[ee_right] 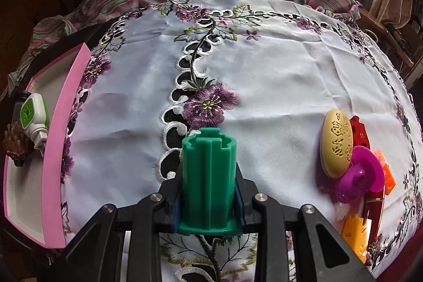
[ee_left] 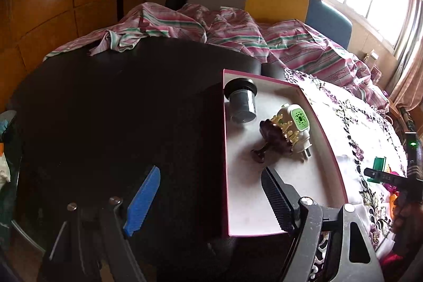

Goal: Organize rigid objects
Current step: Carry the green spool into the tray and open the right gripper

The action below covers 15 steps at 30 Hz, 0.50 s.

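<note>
My left gripper (ee_left: 211, 200) is open over the near left edge of a pink box (ee_left: 325, 128), with nothing between its fingers. Inside the box lie a dark jar (ee_left: 242, 103), a brown goblet with gold beads (ee_left: 275, 136) and a white plug with a green face (ee_left: 297, 127). My right gripper (ee_right: 208, 202) is shut on a green ribbed plastic cylinder (ee_right: 208, 176), held upright over the embroidered white cloth (ee_right: 277, 70). The pink box (ee_right: 63, 128) stands at the left of the right wrist view. The right gripper with the green cylinder (ee_left: 379, 165) shows at the far right of the left wrist view.
A tan carved oval (ee_right: 337, 146), a magenta plastic piece (ee_right: 362, 176), red, orange and yellow pieces (ee_right: 355, 231) lie grouped on the cloth to the right. A striped sheet (ee_left: 211, 28) is bunched behind. Left of the box is a dark surface (ee_left: 119, 110).
</note>
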Available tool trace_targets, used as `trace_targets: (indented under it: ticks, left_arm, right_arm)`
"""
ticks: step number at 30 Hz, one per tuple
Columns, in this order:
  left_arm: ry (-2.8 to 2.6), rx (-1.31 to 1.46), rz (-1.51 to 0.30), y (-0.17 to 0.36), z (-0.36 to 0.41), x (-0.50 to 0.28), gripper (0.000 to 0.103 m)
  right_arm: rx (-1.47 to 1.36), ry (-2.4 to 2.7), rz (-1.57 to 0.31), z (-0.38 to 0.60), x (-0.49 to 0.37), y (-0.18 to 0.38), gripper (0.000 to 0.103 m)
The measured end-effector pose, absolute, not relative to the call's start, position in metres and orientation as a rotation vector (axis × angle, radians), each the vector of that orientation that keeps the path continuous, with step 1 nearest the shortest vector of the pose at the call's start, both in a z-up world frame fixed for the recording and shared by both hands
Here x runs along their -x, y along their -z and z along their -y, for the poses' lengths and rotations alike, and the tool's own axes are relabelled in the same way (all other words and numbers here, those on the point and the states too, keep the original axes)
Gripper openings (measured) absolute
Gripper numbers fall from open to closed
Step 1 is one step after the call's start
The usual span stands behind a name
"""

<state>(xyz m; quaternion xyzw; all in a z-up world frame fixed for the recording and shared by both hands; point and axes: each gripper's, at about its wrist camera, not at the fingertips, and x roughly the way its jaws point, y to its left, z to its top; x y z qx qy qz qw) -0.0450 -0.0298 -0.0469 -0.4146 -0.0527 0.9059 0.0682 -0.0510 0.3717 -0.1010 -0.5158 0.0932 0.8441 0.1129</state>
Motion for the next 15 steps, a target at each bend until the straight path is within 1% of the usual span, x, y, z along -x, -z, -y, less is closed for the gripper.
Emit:
trace_targets:
  ticks: [12, 15]
  left_arm:
    - [-2.736, 1.234, 0.173, 0.045, 0.037, 0.042, 0.08]
    - [-2.75, 1.218, 0.188, 0.042, 0.04, 0.039, 0.08]
  right_arm:
    - [1.466, -2.734, -0.274, -0.297, 0.044, 0.049, 0.03]
    - [1.486, -2.833, -0.231, -0.264, 0.047, 0.036, 0.03]
